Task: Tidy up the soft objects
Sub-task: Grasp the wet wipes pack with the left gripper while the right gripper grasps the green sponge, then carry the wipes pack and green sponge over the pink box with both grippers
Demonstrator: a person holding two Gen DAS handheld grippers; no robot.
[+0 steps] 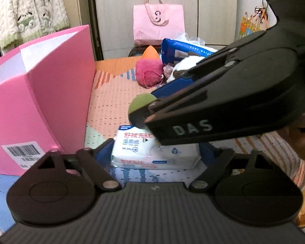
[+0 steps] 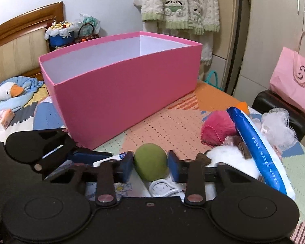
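Item: green sponge egg (image 2: pixel 150 162), on wipes pack (image 1: pixel 152 152), clamped between your right gripper (image 2: pixel 150 165) pads, ready for pink box (image 2: pixel 120 93). Your left gripper (image 1: pixel 152 156): fingers apart, straddling pack w/o contact.

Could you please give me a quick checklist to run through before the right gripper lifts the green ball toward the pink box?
1. Right gripper pads against the green ball on both sides: ok.
2. Grip firm enough to lift: cannot tell.
3. Pink box open on top, visible inside bare: ok.
4. Path from ball to box free of objects: ok.
5. Left gripper astride the white wipes pack, pads not pressing: ok.
6. Blue wipes pack clear of the right gripper: cannot tell.
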